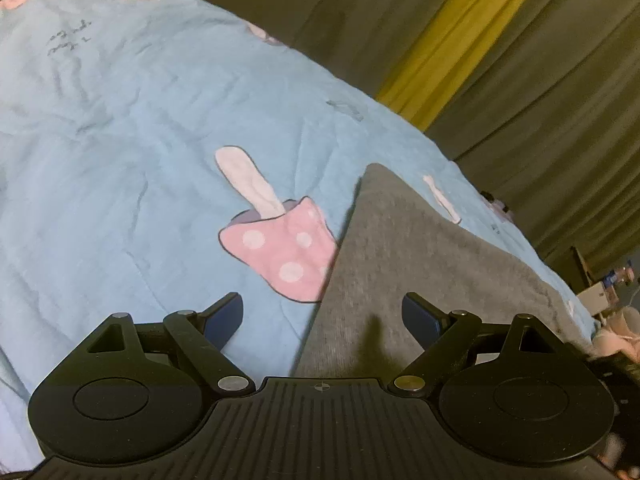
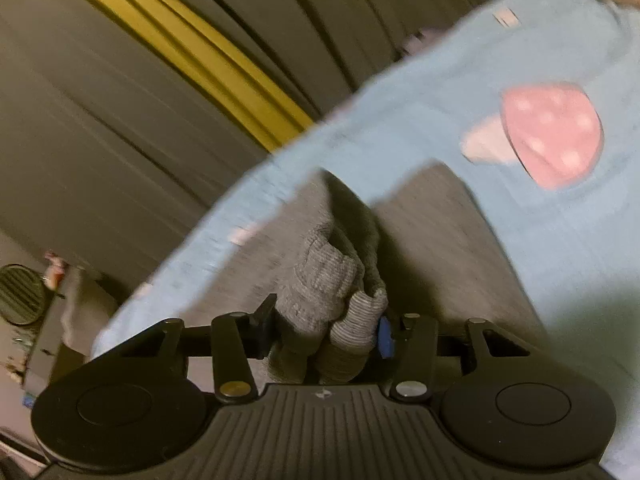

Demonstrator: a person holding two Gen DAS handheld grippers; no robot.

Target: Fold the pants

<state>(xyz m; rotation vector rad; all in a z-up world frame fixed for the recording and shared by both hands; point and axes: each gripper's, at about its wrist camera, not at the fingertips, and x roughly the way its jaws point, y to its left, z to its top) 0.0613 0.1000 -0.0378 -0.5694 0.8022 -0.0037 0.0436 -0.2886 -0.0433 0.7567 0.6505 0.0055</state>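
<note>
The grey pants (image 1: 404, 264) lie flat on a light blue bedspread (image 1: 120, 160) with a pink mushroom print. My left gripper (image 1: 322, 320) is open and empty, hovering over the near edge of the pants. In the right wrist view, my right gripper (image 2: 324, 328) is shut on the ribbed cuffs of the grey pants (image 2: 328, 292), bunched between the fingers. The rest of the grey fabric (image 2: 436, 240) stretches away over the bedspread (image 2: 520, 200). That view is blurred.
Olive-grey curtains (image 1: 540, 80) with a yellow strip (image 1: 456, 28) hang behind the bed. Small items (image 1: 608, 284) sit on a stand past the bed's right end. A round dark object (image 2: 20, 296) shows at the far left of the right wrist view.
</note>
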